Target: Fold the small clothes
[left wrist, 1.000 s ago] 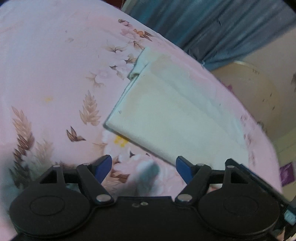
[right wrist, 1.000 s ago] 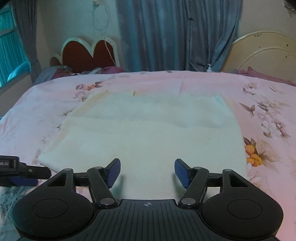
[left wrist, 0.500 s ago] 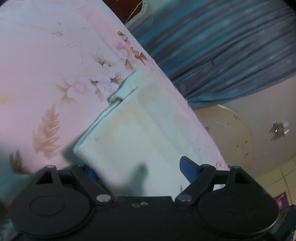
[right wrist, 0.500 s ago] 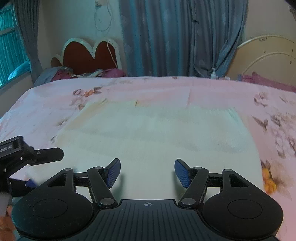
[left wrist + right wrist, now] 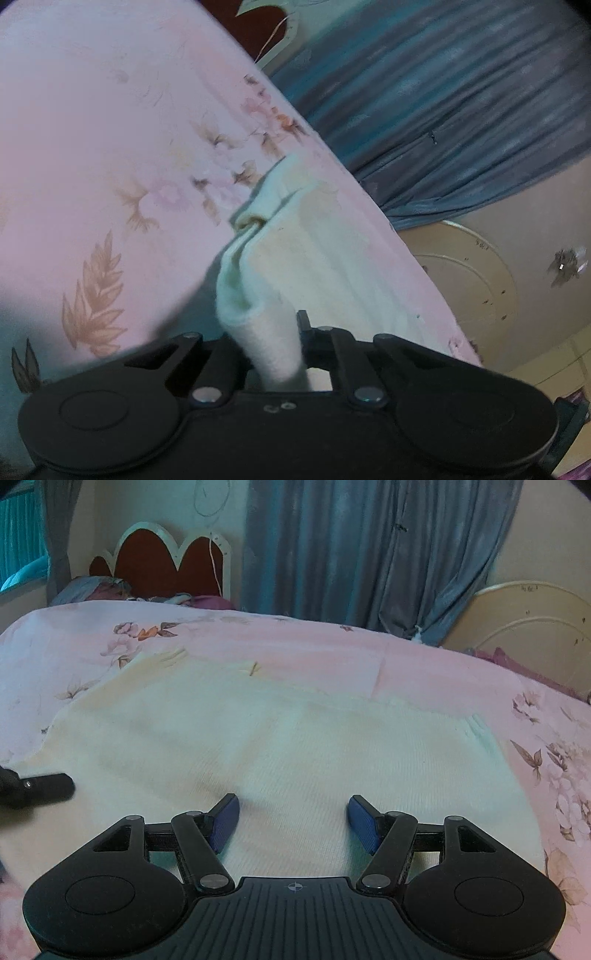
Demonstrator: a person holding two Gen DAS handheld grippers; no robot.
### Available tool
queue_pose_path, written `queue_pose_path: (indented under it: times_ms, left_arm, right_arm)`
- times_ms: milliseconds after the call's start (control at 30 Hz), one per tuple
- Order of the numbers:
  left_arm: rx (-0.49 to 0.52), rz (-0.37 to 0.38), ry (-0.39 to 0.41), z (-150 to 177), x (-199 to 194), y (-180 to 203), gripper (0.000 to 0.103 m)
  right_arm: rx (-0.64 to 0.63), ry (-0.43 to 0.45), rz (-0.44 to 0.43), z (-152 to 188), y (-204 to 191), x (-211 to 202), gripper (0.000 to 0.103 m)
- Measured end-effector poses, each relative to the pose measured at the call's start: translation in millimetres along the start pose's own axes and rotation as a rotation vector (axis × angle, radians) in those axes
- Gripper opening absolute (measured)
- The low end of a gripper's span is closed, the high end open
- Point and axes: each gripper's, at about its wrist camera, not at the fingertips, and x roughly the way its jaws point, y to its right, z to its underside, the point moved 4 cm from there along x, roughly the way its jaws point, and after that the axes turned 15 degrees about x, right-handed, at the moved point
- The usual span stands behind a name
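Bedroom: pink floral bedspread (image 5: 443,672) fills both views, grey-blue curtains (image 5: 351,554) and a scalloped red headboard (image 5: 162,565) behind.
Garment: cream cloth (image 5: 295,746), already folded into a wide panel, lies flat on the bedspread near the foot edge, its long axis running left to right across the right wrist view.
Left gripper (image 5: 273,343): clenched on the cloth's left near corner, and the fabric bunches up between the fingers and rises off the bedspread, a raised fold trailing away towards the headboard.
Right gripper (image 5: 293,821): released, jaws wide, blue pads (image 5: 223,821) low over the cloth's near edge; whether they touch the fabric I cannot tell.
Key relation: cloth stretches ahead of both grippers, towards the headboard; the left end is gripped, the right end lies loose directly beneath the open jaws.
Nearer hand: the right one, sitting right over the stretch it needs.
Likely call: pinch that near edge too, then both hands carry it forward over the far edge.
Risk: one-sided lift could skew the panel.
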Motion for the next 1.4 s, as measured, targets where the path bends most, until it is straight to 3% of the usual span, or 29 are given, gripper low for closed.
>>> queue_pose_path:
  times_ms: [233, 467, 633, 767, 833, 900, 1100, 1233, 1400]
  left_arm:
    - [0.296, 0.005, 0.059, -20, -18, 57, 0.007]
    - [0.582, 0.124, 0.034, -21, -7, 149, 0.007]
    - [0.733, 0.25, -0.043, 19, 20, 213, 0.007]
    - [0.843, 0.296, -0.14, 71, 39, 239, 0.007]
    - [0.899, 0.286, -0.202, 95, 49, 244, 0.008]
    - [0.944, 0.287, -0.201, 106, 51, 245, 0.016]
    - [0.945, 0.383, -0.251, 114, 28, 234, 0.048]
    - [0.889, 0.396, -0.256, 107, 6, 210, 0.05]
    - [0.771, 0.332, -0.198, 76, -12, 180, 0.05]
  right_arm:
    - [0.12, -0.003, -0.051, -13, 10, -11, 0.066]
    - [0.325, 0.05, -0.081, -33, 69, -55, 0.066]
    - [0.42, 0.103, -0.033, -36, 130, -90, 0.066]
    - [0.484, 0.132, 0.008, -31, 167, -110, 0.066]
    - [0.516, 0.121, -0.018, -29, 177, -115, 0.066]
    - [0.545, 0.093, -0.077, -28, 178, -116, 0.066]
    - [0.6, -0.055, -0.24, -25, 164, -95, 0.066]
    - [0.624, -0.088, -0.255, -26, 162, -76, 0.065]
    - [0.656, -0.086, -0.302, -33, 160, -58, 0.065]
